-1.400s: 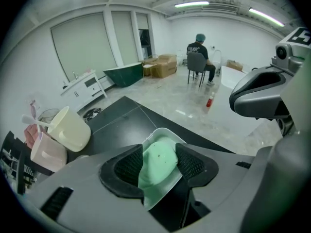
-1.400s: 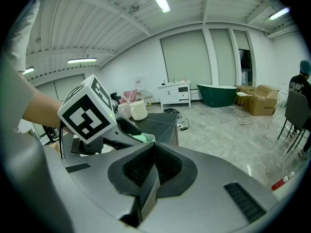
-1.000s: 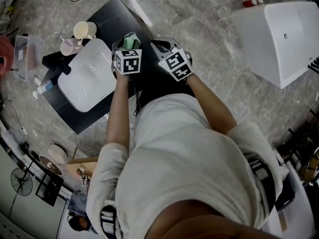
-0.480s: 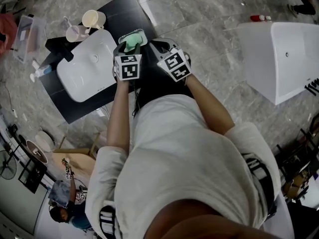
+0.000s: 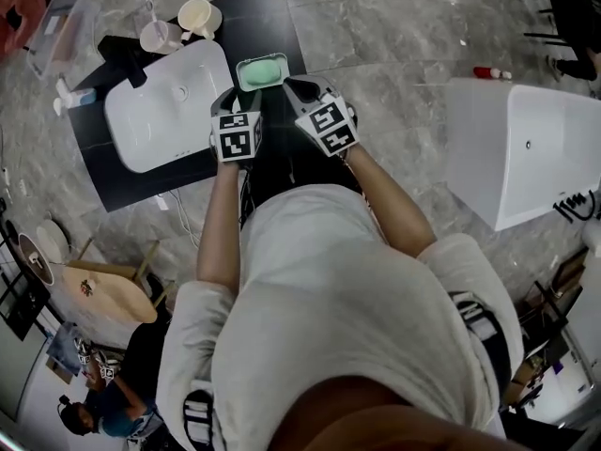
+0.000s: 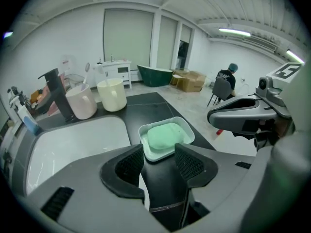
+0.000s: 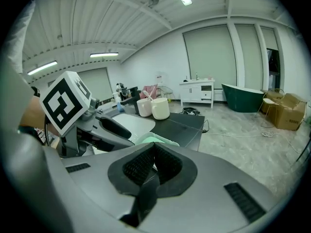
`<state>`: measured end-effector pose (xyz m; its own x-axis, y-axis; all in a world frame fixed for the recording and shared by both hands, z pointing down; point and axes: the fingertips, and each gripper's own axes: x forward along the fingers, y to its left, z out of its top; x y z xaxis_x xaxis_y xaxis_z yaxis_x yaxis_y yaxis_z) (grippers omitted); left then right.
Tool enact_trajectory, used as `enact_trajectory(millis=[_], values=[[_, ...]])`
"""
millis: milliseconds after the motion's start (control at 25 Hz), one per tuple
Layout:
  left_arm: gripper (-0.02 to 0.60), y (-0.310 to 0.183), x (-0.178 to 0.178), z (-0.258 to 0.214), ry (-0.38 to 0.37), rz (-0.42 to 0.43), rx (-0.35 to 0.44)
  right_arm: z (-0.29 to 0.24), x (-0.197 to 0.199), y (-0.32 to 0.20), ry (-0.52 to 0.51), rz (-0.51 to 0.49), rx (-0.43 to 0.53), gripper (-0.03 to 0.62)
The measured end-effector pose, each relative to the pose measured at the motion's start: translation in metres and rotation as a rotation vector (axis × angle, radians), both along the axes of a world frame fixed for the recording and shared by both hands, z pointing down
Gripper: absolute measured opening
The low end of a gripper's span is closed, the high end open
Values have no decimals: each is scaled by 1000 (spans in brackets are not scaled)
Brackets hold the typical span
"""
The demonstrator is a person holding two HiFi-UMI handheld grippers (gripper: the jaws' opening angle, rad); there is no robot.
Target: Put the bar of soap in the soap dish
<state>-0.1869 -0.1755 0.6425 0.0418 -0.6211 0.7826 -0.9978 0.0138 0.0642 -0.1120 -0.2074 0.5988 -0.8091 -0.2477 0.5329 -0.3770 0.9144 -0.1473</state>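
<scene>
A pale green bar of soap [image 6: 164,136] lies in the white soap dish [image 6: 186,131] on the black counter [image 5: 272,26], to the right of the sink. My left gripper [image 6: 159,158] is open and empty, its jaws just short of the dish's near edge. In the head view the dish [image 5: 246,80] sits just ahead of both grippers. My right gripper [image 7: 154,161] is shut with its pads together and nothing between them; it hovers to the dish's right [image 5: 302,92]. Only a sliver of the dish [image 7: 156,140] shows over its jaws.
A white sink basin [image 5: 169,101] with a black tap [image 6: 56,91] fills the counter's left part. A pink cup [image 6: 81,101] and a cream cup [image 6: 112,94] stand behind it. A white bathtub [image 5: 526,148] stands on the floor at the right.
My left gripper has drawn back from over the soap dish, so the dish with the soap now shows whole ahead of both grippers. The right gripper stays shut beside it.
</scene>
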Motion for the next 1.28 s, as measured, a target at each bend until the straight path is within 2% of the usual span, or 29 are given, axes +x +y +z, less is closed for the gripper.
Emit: enact_trajectory(millis=[240,480,600,760,840,1160,1280], values=[[207,10,-8,-14,48,-22,69,-8,-15,9,23,13,14,-6],[165,24,-17,-33,87,-10,118,-23,-29,25,16,56,32,-6],[118,29,-21,-40,99,3,144,-26,-32,31,28,89,18,-6],[35,34,-28,-59,103,4,197,-38,-39,33,31,98,60,-6],[18,34,-34,-70,107,-7,232,-45,-42,31,26,108,74,-6],[17,33,-54,-101,110,-28,325,-78,-56,25,-21,149,128,-6],[17,29,-60,-124,101,-34,383,-96,-57,24,-58,166,150,-6]])
